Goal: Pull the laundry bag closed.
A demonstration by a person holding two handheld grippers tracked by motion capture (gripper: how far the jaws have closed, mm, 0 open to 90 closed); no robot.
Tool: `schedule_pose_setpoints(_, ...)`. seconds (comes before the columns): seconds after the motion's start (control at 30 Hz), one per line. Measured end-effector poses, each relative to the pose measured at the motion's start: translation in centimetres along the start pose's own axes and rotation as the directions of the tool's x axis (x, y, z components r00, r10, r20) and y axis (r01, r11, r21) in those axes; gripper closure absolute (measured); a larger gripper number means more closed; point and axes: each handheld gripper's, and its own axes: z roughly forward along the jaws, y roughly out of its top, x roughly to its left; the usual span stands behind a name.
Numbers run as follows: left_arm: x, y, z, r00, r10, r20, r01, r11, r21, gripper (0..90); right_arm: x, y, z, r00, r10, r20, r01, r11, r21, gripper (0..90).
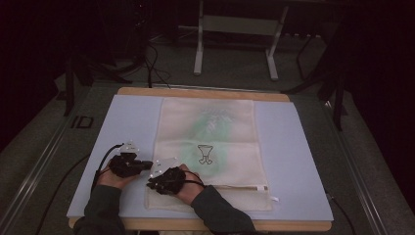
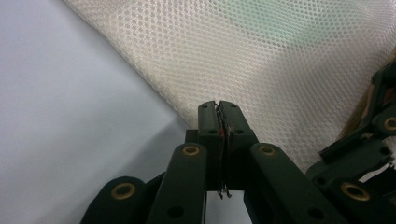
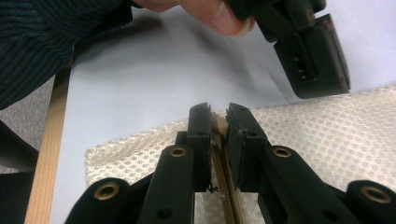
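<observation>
Left gripper [image 2: 219,106]: jaws pressed flat together at the left edge of the mesh laundry bag [image 1: 208,147], only a dark wisp of thread between the pads; whether any mesh is pinched, cannot tell. Right gripper [image 3: 218,112]: jaws nearly shut, clamping a beige zipper pull [image 3: 218,123] at the bag's near-left corner, the zipper band running back between them. Seen from above, the two grippers sit just beside each other at about 7 o'clock on the bag, left gripper [image 1: 128,164] on the mat, right gripper [image 1: 166,180] over the cloth. Bag lies flat mid-table on a pale blue mat [image 1: 293,156], zipper along its 6 o'clock edge, small printed emblem [image 1: 206,154] at centre.
</observation>
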Motion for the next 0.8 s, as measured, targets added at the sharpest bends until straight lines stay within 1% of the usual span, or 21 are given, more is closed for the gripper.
schedule_pose_setpoints(0.17,0.0,0.0,0.0,1.0,0.003,0.006,-0.003,1.0,0.004,88.1,0.1,0.0,0.2,1.0,0.002,-0.004,-0.002,1.0,0.026,80.7)
schedule_pose_setpoints(0.23,-0.1,0.0,0.1,0.9999,0.002,0.01,-0.002,1.0,0.006,88.1,0.1,-0.2,0.2,0.9999,-0.009,-0.005,0.009,0.999,0.037,80.9)
schedule_pose_setpoints(0.27,-0.1,0.0,0.1,0.9999,0.005,0.014,-0.005,0.9999,0.009,88.1,0.1,-0.3,0.2,0.9999,-0.016,-0.003,0.017,0.999,0.036,81.1)
schedule_pose_setpoints(0.37,-0.2,0.1,0.2,0.9997,0.01,0.021,-0.01,0.9998,0.015,88.1,0.1,-0.4,0.1,0.9999,-0.01,-0.002,0.01,0.999,0.036,81.3)
schedule_pose_setpoints(0.4,-0.3,0.1,0.4,0.9994,0.013,0.032,-0.014,0.9996,0.023,88.1,0.1,-0.4,0.2,0.9998,-0.021,0.003,0.021,0.999,0.037,81.3)
schedule_pose_setpoints(0.5,-0.5,0.1,0.6,0.9988,0.021,0.044,-0.022,0.9992,0.032,88.0,0.2,-0.4,0.2,0.9996,-0.028,0.007,0.028,0.999,0.04,81.4)
schedule_pose_setpoints(0.53,-0.6,0.1,0.8,0.9983,0.021,0.055,-0.023,0.9987,0.046,88.1,0.2,-0.4,0.2,0.9995,-0.029,0.007,0.029,0.999,0.04,81.3)
schedule_pose_setpoints(0.57,-0.6,0.1,0.8,0.9983,0.021,0.055,-0.023,0.9987,0.046,88.0,0.2,-0.4,0.2,0.9995,-0.029,0.007,0.029,0.999,0.04,81.4)
schedule_pose_setpoints(0.6,-0.6,0.1,1.0,0.9976,0.017,0.068,-0.021,0.9979,0.062,88.0,0.2,-0.4,0.2,0.9995,-0.03,0.007,0.03,0.999,0.039,81.4)
schedule_pose_setpoints(0.77,-0.7,0.1,1.0,0.9969,0.022,0.076,-0.028,0.9963,0.081,87.6,0.1,-0.5,0.2,0.9999,-0.014,-0.003,0.014,0.999,0.036,81.4)
schedule_pose_setpoints(0.8,-0.7,0.0,1.1,0.9963,0.018,0.084,-0.025,0.9958,0.088,87.2,0.1,-0.5,0.2,0.9999,-0.016,-0.002,0.016,0.999,0.037,81.4)
